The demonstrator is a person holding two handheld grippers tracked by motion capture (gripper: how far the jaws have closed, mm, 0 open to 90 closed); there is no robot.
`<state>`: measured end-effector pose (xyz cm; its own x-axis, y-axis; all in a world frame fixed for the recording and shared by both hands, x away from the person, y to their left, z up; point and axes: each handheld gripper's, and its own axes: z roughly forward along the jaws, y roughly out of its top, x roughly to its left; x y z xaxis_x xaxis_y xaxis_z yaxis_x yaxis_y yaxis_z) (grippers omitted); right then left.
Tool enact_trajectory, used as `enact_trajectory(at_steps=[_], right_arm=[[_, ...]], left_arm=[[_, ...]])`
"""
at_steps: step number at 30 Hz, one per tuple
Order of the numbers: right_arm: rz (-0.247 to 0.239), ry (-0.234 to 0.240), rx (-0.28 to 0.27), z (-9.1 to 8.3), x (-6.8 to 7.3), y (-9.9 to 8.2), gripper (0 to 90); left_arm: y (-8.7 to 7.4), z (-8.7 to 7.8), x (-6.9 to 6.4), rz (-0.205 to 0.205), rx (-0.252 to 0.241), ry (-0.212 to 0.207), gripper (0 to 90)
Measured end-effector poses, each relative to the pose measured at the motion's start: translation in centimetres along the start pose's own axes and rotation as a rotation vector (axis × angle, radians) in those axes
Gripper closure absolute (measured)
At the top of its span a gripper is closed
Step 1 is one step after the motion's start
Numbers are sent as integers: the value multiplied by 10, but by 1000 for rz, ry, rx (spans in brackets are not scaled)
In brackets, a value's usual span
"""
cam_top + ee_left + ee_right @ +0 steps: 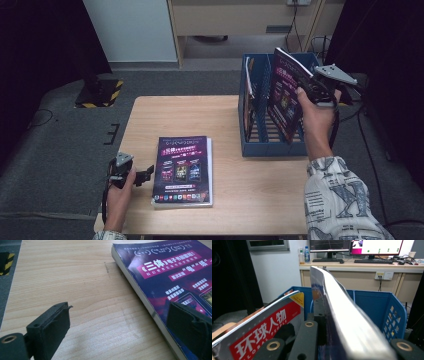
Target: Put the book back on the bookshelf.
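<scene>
- Magazine (286,95) with the purple cover is clamped tight in the right gripper (320,87), upright over the blue file rack (272,145) on the table's far right.
- I'd ease it straight down into a free slot, clear of the red-titled magazine (262,332) already filed left.
- Left gripper (131,175), jaws apart, waits beside the flat magazine (184,167) near the front edge.

Purple mag (285,95) upright, tilted, over blue rack (272,145), table's right.

An office or lab: monitors (352,245) and keyboards (373,261) on a desk (362,267), wall sockets (384,275), grey carpet (60,145)
</scene>
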<state>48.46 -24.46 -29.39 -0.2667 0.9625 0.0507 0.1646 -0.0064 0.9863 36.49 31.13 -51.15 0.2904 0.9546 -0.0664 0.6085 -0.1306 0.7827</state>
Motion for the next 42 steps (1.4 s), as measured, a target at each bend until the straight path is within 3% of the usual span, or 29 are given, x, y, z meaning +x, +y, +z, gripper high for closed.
enact_trajectory(at_steps=[13, 42], right_arm=[[39, -29, -46, 21, -8, -8, 841], [21, -53, -29, 37, 1, -37, 840]], left_arm=[[-1, 1, 0, 1, 7, -1, 50], [0, -2, 2, -10, -10, -2, 49]])
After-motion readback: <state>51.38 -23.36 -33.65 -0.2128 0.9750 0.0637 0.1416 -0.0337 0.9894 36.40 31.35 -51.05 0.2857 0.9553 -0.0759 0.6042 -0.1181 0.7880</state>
